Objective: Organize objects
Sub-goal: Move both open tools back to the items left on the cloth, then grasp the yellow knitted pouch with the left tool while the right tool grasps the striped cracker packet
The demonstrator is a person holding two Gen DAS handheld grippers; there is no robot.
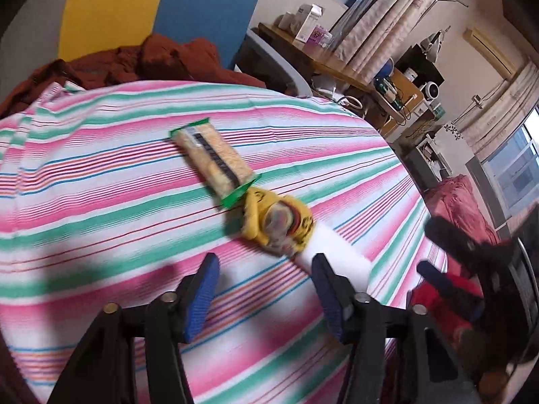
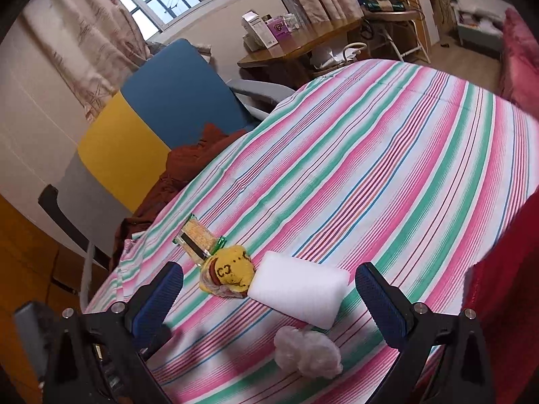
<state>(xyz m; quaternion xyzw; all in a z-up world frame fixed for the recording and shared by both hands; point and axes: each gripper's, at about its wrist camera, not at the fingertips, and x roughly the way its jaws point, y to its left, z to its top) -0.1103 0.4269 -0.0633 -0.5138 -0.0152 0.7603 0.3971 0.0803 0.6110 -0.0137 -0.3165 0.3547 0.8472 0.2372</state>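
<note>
In the left wrist view the left tongs hang over the striped cloth with their blue pads apart and nothing between them; only cloth shows in the gap. From 11 o'clock down toward 5 o'clock three things lie in a slanting row: a snack bar in a clear wrapper with green ends, its lower end touching a yellow wrapped bundle, and past that a white foam block whose near end sits just behind the right-hand pad. At 4 o'clock the right tongs show as a blurred dark shape beside something red, past the cloth's edge. A rust-brown cloth heap lies at 11 o'clock, with a yellow and blue panel behind it. In the right wrist view the right tongs are spread wide and grip nothing. Between the pads, toward 12 o'clock, lies the white foam block, touching the yellow wrapped bundle at its 9 o'clock side, and the snack bar runs on from there toward 11 o'clock. A crumpled clear plastic wad sits at 6 o'clock of the block, just beside its near edge. The striped cloth fills the rest.
</note>
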